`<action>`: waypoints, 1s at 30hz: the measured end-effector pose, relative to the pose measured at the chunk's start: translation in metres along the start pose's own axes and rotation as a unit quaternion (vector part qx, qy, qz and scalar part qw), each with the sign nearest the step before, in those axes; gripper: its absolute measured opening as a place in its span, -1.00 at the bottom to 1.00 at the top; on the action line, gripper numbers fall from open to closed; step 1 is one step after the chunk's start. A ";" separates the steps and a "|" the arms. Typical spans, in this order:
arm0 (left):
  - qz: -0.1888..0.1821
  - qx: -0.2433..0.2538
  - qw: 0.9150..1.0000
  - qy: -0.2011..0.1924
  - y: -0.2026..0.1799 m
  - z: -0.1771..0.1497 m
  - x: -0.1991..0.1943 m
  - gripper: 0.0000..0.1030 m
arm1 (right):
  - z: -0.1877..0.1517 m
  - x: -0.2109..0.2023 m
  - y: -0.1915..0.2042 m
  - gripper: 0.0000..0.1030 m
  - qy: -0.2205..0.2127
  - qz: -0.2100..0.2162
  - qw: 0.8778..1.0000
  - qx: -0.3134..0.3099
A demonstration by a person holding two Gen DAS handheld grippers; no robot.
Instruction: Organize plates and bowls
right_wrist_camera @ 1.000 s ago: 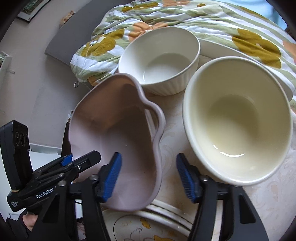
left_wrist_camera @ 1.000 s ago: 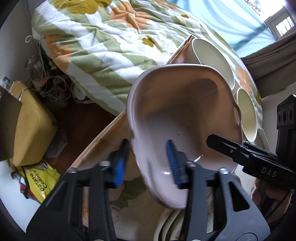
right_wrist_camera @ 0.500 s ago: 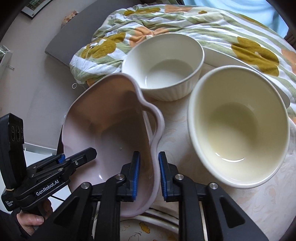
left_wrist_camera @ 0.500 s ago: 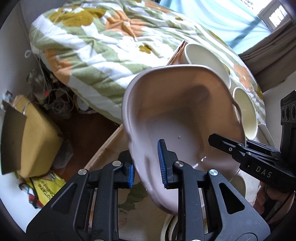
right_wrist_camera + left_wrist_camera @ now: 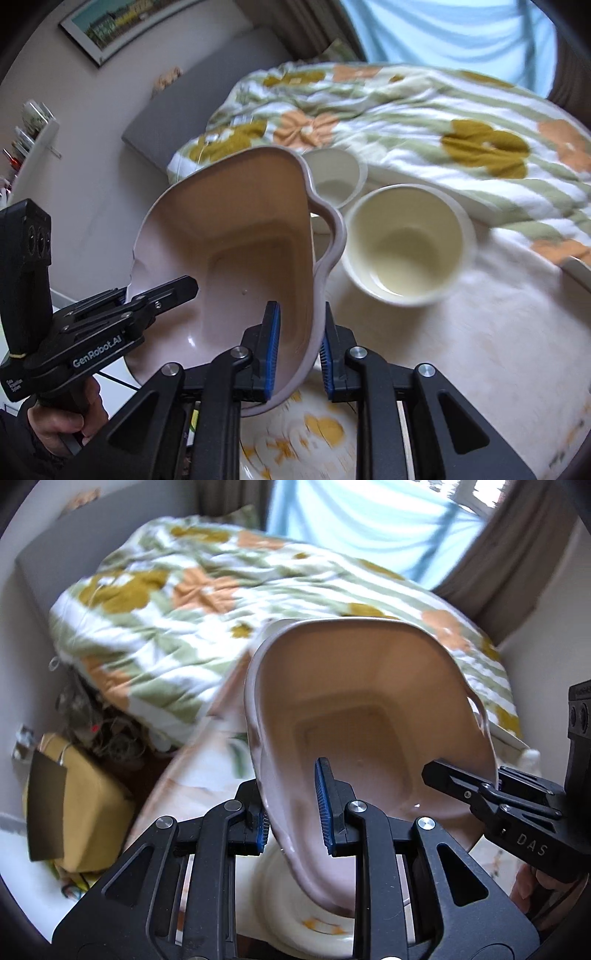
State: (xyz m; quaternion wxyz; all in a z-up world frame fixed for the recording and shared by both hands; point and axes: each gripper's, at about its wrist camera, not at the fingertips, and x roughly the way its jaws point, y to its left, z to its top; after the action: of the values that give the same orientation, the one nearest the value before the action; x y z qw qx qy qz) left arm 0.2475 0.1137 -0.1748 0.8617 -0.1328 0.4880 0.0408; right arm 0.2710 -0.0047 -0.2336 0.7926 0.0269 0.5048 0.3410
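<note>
Both tongs are clamped on opposite rims of the pink dish point(image 5: 369, 716): left tongs point(image 5: 293, 812) at lower centre of their view, right tongs point(image 5: 297, 347) likewise. It hangs tilted above a flowered plate point(image 5: 295, 439), looks glazed, slick, breakable; rim holds suit it. Cream bowls point(image 5: 402, 247) wait on the desk point(image 5: 498, 350) by the bed point(image 5: 424, 110)

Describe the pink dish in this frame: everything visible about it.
The pink dish is a deep, glossy, ceramic-looking piece with a flat squarish bottom, sloping walls and a wavy rim with a looped handle on one side. It looks empty apart from a tiny speck. It is tilted, clear of the table, above a flower-patterned plate. The left gripper and the right gripper each clamp its wall from opposite sides.
</note>
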 end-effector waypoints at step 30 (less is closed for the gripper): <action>-0.111 0.213 0.964 0.113 -0.283 -0.175 0.084 -0.63 | -0.243 -0.142 -0.196 -0.65 -0.030 -0.164 0.964 0.208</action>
State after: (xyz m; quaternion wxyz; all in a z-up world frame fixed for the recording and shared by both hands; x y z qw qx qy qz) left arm 0.2025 -0.2100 -0.2789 0.8084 -0.0032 0.5619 -0.1753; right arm 0.1363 -0.3092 -0.3169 0.8293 0.1185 0.5381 0.0928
